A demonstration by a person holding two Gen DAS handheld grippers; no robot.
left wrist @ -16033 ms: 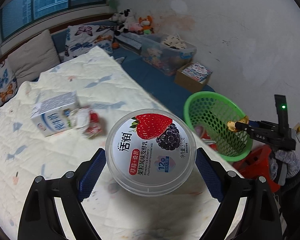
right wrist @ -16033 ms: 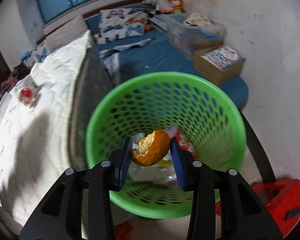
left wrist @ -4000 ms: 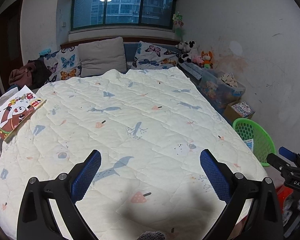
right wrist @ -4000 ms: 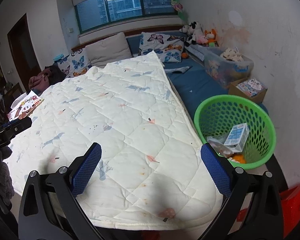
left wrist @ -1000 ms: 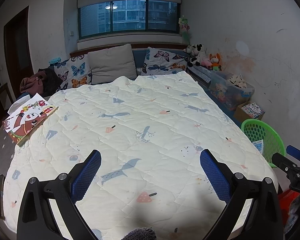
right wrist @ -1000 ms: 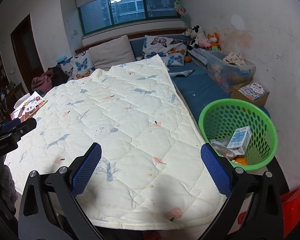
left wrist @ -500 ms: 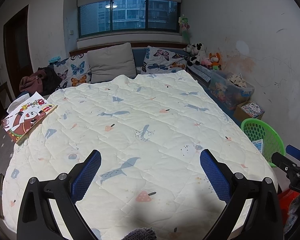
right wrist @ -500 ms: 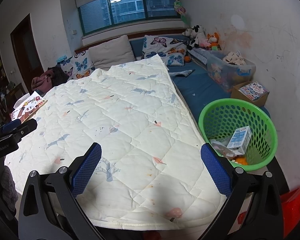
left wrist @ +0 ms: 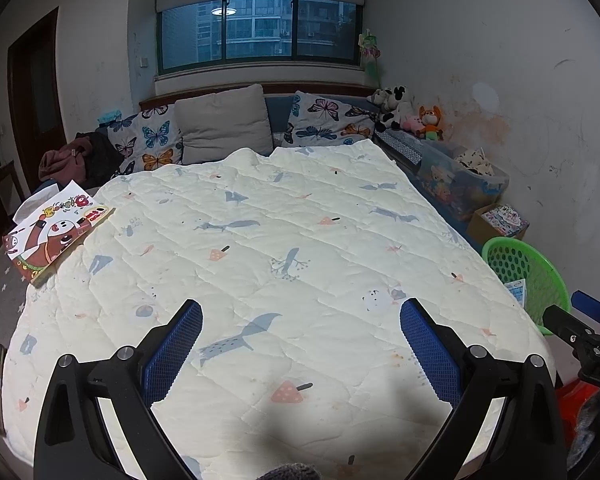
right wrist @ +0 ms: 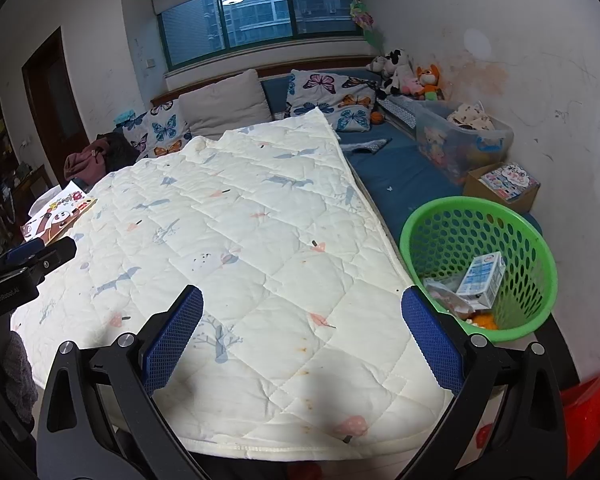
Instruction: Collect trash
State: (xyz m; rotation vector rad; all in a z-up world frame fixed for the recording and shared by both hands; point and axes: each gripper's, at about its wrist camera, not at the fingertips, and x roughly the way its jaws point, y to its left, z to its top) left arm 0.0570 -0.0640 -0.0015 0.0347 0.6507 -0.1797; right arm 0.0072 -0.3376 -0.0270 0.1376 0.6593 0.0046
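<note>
A green mesh basket (right wrist: 532,240) stands on the floor at the bed's right side. It holds a white and blue milk carton (right wrist: 482,280), wrappers and an orange peel (right wrist: 485,321). It also shows in the left wrist view (left wrist: 540,268). My left gripper (left wrist: 300,354) is open and empty above the near end of the white quilt (left wrist: 260,240). My right gripper (right wrist: 302,344) is open and empty over the quilt's near right corner (right wrist: 260,240), left of the basket. Each gripper shows at the edge of the other's view.
A picture book (left wrist: 56,232) lies at the bed's left edge. Pillows (left wrist: 220,128) line the head of the bed. A clear storage bin (right wrist: 460,140), a cardboard box (right wrist: 504,184) and plush toys (right wrist: 412,72) sit along the right wall. A red object (right wrist: 592,408) is on the floor near the basket.
Over the last second both grippers stay open and nearly still. Sixteen seconds ago the left held a yogurt cup and the right an orange peel over the basket; both are empty now.
</note>
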